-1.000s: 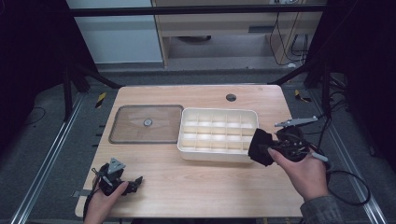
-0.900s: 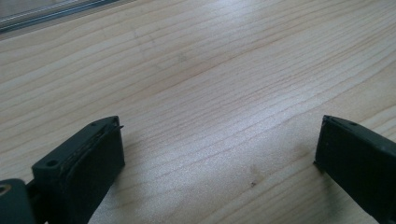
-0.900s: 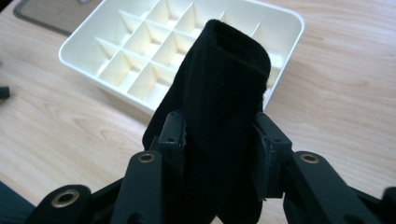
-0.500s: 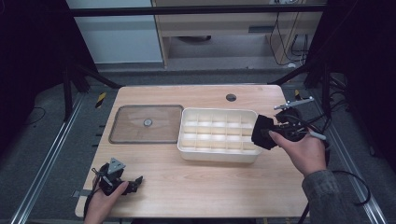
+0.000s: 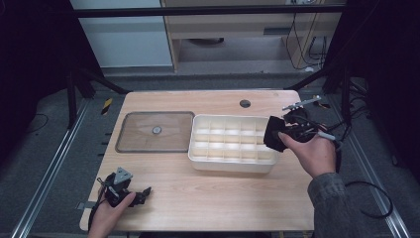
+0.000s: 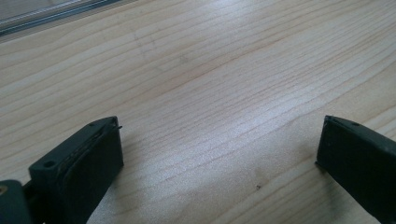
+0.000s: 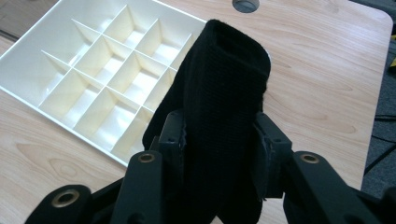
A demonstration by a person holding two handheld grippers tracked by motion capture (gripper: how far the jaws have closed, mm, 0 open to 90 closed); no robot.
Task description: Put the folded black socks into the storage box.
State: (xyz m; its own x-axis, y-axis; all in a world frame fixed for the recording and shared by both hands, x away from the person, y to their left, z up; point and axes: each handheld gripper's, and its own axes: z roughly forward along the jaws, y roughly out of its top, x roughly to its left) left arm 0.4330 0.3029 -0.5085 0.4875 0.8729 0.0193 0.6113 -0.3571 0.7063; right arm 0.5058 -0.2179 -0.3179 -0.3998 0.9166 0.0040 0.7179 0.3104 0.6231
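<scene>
High view puts your right gripper (image 5: pixel 275 134) at the right end of the white divided tray (image 5: pixel 231 161), raised above the bench (image 5: pixel 208 198), with your right hand (image 5: pixel 311 151) wrapped around it. Its fingers (image 7: pixel 173 135) are clamped on a folded black cloth (image 7: pixel 224 107), which stands up between them; in the right gripper view the cloth rises over the tray's corner compartments. The tray sits right of the bench's centre, and a clear flat lid (image 5: pixel 154 131) lies just beside it toward the left edge. Near the far edge there is a round cable hole (image 5: pixel 244 103). Your left gripper (image 5: pixel 141 192) rests at the near left corner, in your left hand (image 5: pixel 109 215). Its fingers (image 6: pixel 88 161) are spread wide apart over bare wood, gripping nothing.
</scene>
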